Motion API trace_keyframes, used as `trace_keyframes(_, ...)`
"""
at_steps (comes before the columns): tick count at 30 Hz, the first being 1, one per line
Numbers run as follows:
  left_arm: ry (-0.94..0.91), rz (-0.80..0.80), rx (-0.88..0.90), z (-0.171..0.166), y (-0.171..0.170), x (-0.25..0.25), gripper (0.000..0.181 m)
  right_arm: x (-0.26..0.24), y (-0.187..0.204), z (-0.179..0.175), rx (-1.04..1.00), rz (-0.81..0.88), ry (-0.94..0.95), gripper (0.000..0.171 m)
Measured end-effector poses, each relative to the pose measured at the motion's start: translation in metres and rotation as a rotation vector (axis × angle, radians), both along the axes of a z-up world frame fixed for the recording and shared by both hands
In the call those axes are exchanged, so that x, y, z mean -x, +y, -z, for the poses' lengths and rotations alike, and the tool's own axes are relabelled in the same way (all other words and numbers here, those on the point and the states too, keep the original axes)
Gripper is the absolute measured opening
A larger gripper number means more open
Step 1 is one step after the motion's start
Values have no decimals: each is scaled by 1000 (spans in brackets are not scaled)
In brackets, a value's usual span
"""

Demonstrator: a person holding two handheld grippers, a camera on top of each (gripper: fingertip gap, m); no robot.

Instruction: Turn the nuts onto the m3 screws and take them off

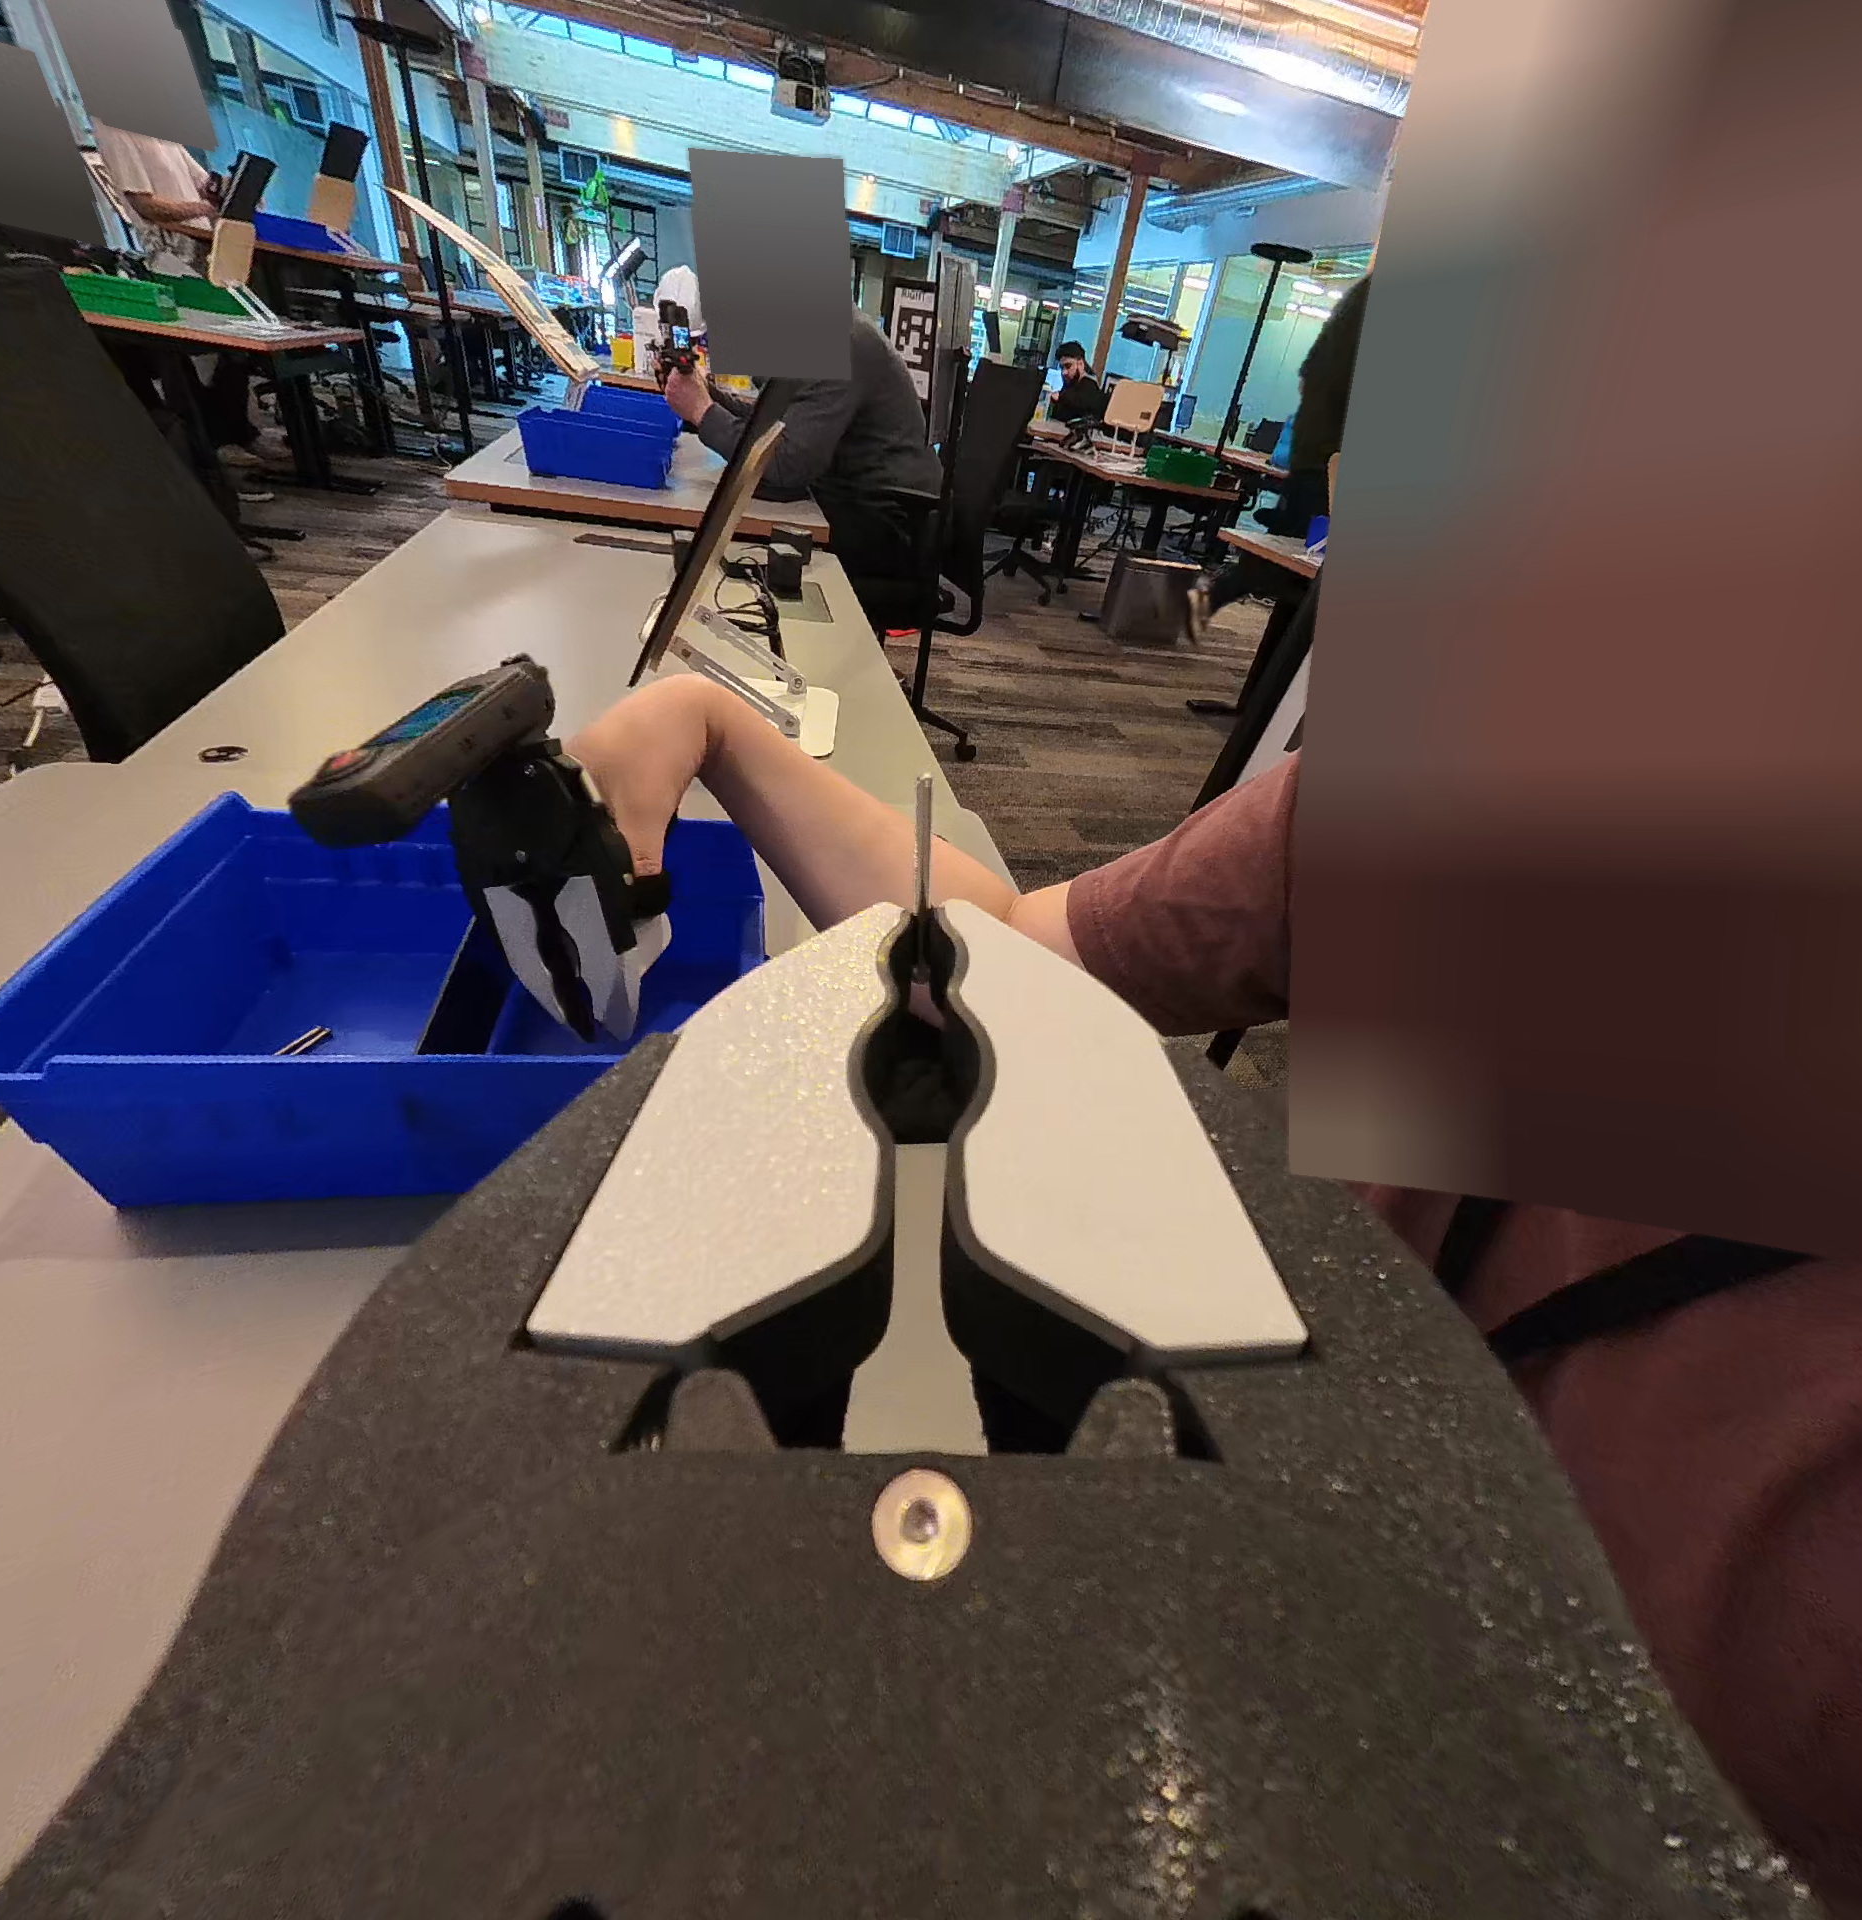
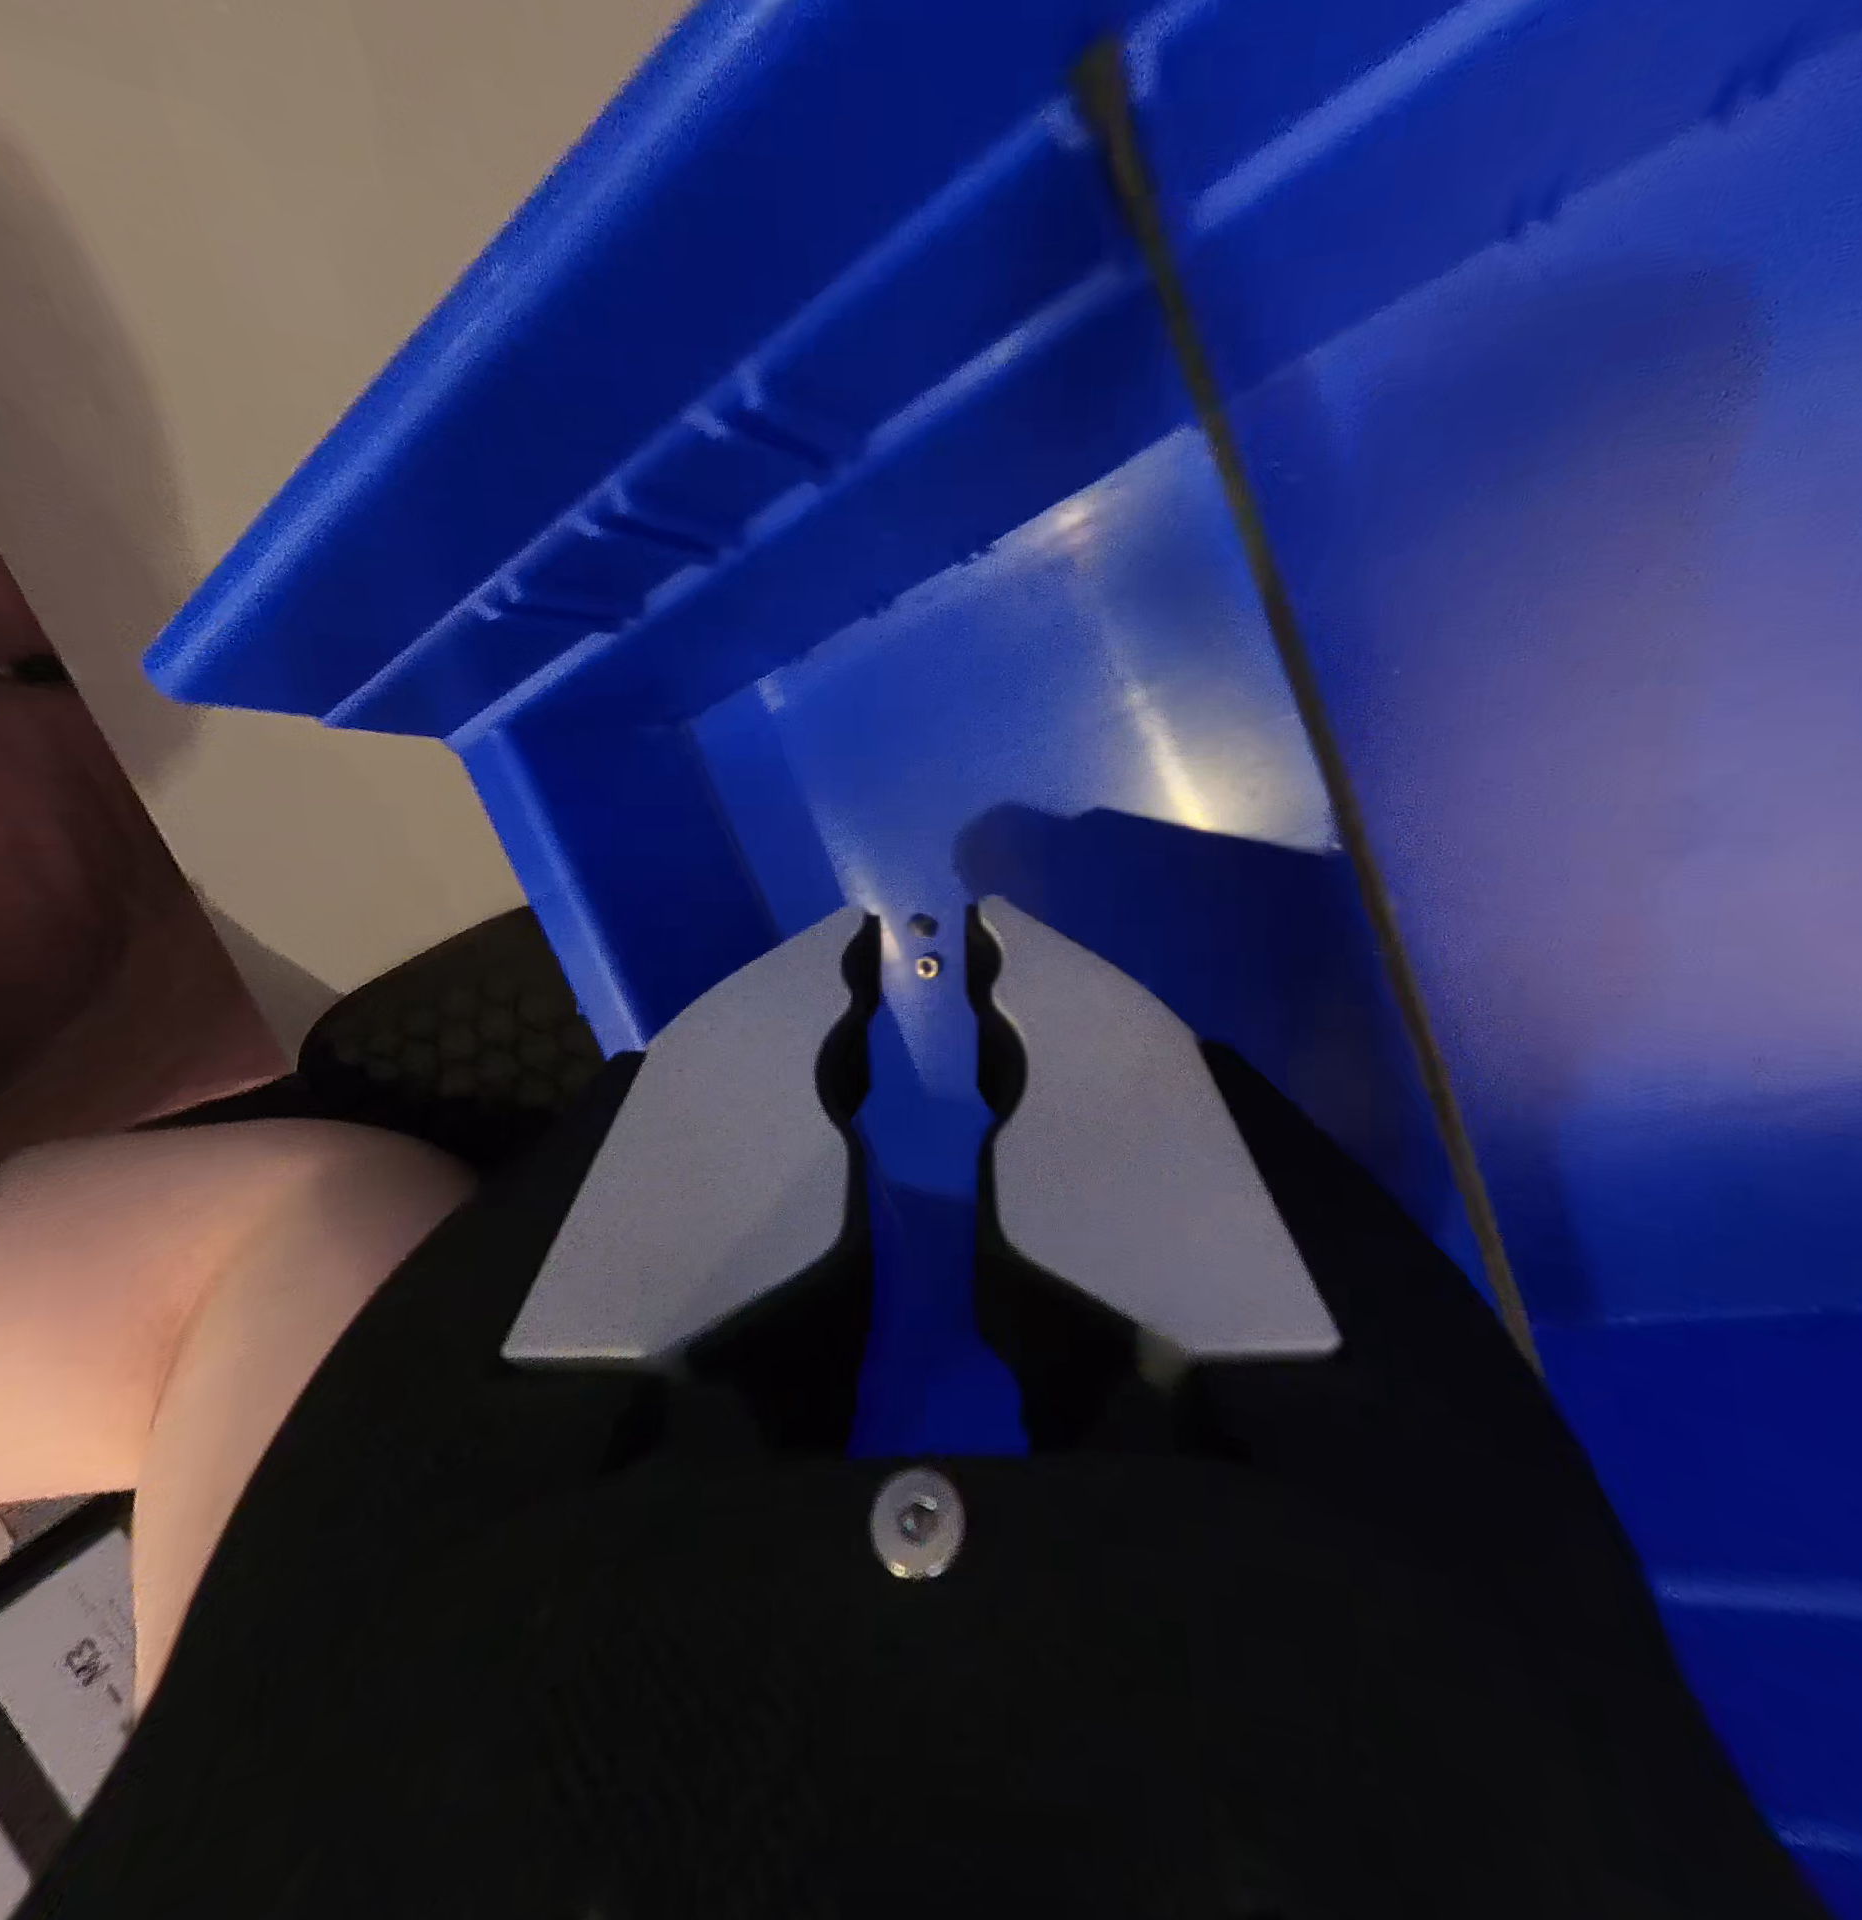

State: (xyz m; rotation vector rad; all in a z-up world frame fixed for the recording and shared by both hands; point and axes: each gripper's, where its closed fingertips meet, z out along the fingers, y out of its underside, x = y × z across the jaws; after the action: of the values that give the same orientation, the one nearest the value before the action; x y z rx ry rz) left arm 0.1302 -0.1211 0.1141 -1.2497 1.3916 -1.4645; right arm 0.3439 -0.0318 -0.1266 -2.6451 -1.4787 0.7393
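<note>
My left gripper (image 1: 919,914) is shut on a thin m3 screw (image 1: 921,842) that stands upright out of the fingertips, held above the table beside the blue bin (image 1: 231,1122). My right gripper (image 2: 925,914) is open, and it reaches down into the right compartment of the bin (image 2: 698,520). It also shows in the left wrist view (image 1: 594,1013), tips near the bin floor. Two small nuts (image 2: 925,966) lie on the bin floor between its open fingertips. Two more screws (image 1: 303,1039) lie in the left compartment.
A dark divider (image 2: 1270,644) splits the bin. The bin sits on a grey table (image 1: 127,1455). A tablet on a stand (image 1: 714,561) stands farther back on the table. A person's arm (image 1: 833,821) crosses behind the bin. Other people work at distant desks. One gripper's finger ends stand about 35 centimetres off the other's.
</note>
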Motion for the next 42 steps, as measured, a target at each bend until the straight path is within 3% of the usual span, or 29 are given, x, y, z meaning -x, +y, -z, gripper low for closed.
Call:
trace_keyframes(4, -11, -28, -6, -2, 4, 0, 2, 0, 7, -20, -82, 36, 68, 23)
trace_keyframes(7, -18, -104, -19, -2, 15, -1, 2, 11, 8, -67, -277, 10, 204, 31)
trace_keyframes(12, -9, -243, -44, 5, 37, -8, 2, 90, 1, -209, -808, -128, 734, 40)
trace_keyframes(15, -11, -275, -42, 8, 43, -11, 2, 135, -13, -278, -813, -57, 1090, 40)
trace_keyframes(17, -11, -279, -33, 9, 44, -11, 2, 158, -23, -298, -728, -23, 1269, 33)
trace_keyframes(20, -27, -293, -28, 7, 46, -10, 2, 186, -27, -292, -614, -9, 1308, 29)
trace_keyframes(26, -35, -301, -23, 5, 47, -8, 2, 218, -30, -266, -565, -44, 1204, 26)
trace_keyframes(28, -33, -300, -22, 5, 48, -8, 2, 224, -31, -260, -534, -62, 1189, 23)
trace_keyframes(31, -25, -306, -27, 6, 48, -8, 2, 227, -36, -254, -506, -107, 1176, 4)
trace_keyframes(36, -13, -317, -43, 9, 50, -10, 3, 227, -36, -251, -497, -120, 1163, 3)
trace_keyframes(39, -21, -369, -29, 8, 58, -9, 26, 223, -30, -251, -477, -102, 1172, 3)
trace_keyframes(42, -7, -464, -33, 7, 74, 3, 36, 200, -2, -246, -556, -18, 1089, 3)
